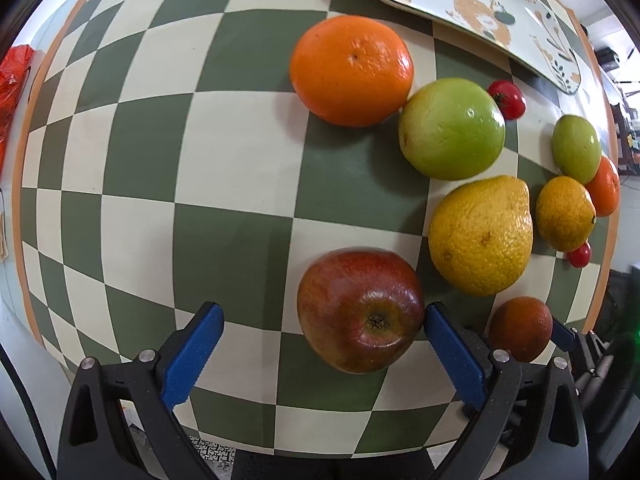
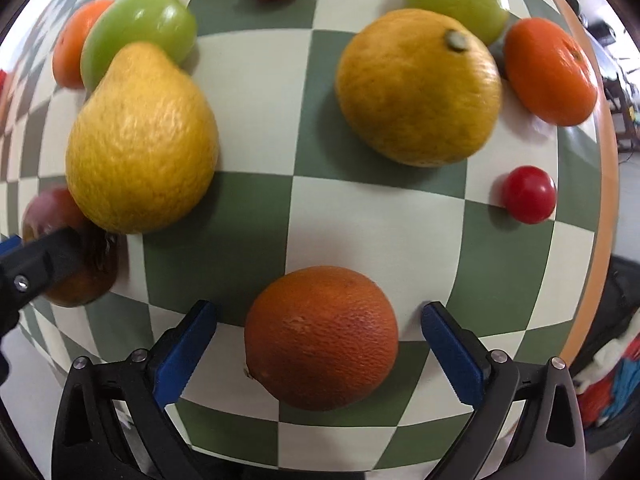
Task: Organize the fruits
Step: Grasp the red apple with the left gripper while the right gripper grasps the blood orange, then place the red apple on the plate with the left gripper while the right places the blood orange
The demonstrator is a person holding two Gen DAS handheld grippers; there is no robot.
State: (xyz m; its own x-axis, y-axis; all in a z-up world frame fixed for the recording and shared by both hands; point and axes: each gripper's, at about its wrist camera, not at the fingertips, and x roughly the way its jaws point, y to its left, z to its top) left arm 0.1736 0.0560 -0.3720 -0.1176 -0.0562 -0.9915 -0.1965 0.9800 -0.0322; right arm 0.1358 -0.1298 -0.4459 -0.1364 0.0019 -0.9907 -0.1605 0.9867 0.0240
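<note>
In the left wrist view my left gripper [image 1: 322,344] is open around a red apple [image 1: 360,310] that lies on the checkered cloth; the right blue pad touches or nearly touches it. Beyond lie an orange [image 1: 352,70], a green apple [image 1: 452,128] and a yellow lemon [image 1: 482,236]. In the right wrist view my right gripper [image 2: 318,344] is open around a dark orange [image 2: 322,338], with gaps on both sides. Ahead are a yellow lemon [image 2: 142,140], a second yellow citrus [image 2: 418,88] and a cherry tomato [image 2: 528,194].
A floral plate [image 1: 480,8] lies at the far right of the table. More fruit sits near the table's right edge: a green apple [image 1: 576,148], an orange [image 1: 606,186], cherry tomatoes [image 1: 508,98]. The left gripper's finger [image 2: 44,260] enters the right view at left.
</note>
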